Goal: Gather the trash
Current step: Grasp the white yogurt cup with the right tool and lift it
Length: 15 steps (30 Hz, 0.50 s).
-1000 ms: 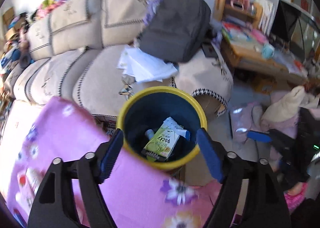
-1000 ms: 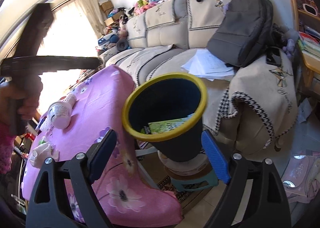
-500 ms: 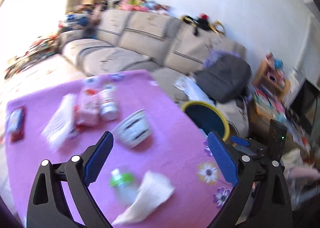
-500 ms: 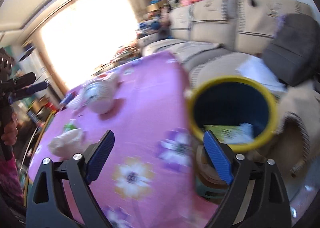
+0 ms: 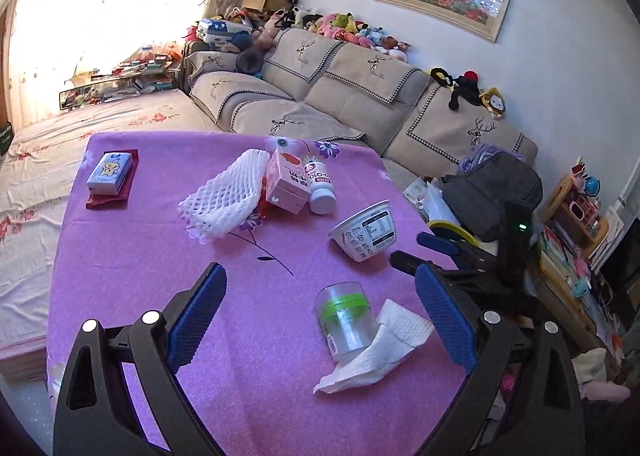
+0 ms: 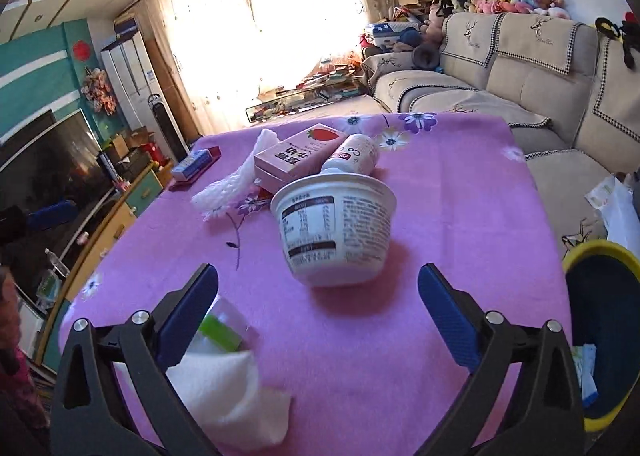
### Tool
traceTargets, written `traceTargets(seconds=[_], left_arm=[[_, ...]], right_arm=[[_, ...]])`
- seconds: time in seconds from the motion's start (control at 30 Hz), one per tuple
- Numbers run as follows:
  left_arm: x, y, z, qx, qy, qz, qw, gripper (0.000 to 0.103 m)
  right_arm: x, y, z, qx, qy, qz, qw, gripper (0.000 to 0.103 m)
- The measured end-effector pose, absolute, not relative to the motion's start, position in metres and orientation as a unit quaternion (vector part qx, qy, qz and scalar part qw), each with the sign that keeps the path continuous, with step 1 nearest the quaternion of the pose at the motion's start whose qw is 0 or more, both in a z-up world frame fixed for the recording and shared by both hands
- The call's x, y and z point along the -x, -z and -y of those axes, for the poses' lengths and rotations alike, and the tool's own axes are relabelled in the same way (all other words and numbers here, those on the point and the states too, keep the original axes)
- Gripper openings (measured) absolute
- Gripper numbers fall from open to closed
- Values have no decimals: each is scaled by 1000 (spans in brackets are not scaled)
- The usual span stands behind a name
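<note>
Two close wrist views, angled down across one pink-clothed table [image 5: 120, 256], both sharing the white tub [image 6: 336, 228].

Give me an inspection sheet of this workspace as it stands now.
Surface: table under a purple floral cloth.
Job's things: white tub on its side; clear cup lying against a paper towel; foam net; pink carton; white bottle; yellow-rimmed bin beside the table.
Clutter: tissue box at the far corner.
Grippers: left tongs and right tongs open, holding nothing; jaws have just been opening.
Cables: nothing seen.
Surroundings: beige sofa, plush toys, grey backpack.
</note>
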<state>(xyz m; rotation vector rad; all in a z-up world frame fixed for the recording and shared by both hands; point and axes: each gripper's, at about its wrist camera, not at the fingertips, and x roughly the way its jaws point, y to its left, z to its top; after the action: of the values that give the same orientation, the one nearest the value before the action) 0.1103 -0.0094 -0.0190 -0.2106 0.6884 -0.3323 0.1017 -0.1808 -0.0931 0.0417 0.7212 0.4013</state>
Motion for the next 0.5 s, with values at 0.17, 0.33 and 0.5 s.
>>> traceTargets(seconds=[0.17,0.33,0.5], left_arm=[[-115,28,8,109,164,-342,919,94],[-120,34,7,117,167,-348,915,94],[-126,43,7,120,172,-356,911,94]], right_arm=[[-126,107,170,-31,-187,-374,908,96],[-142,121,162,-43,-183,-403,895,96],[-146,120,161,-47,-181,-401,897,73]])
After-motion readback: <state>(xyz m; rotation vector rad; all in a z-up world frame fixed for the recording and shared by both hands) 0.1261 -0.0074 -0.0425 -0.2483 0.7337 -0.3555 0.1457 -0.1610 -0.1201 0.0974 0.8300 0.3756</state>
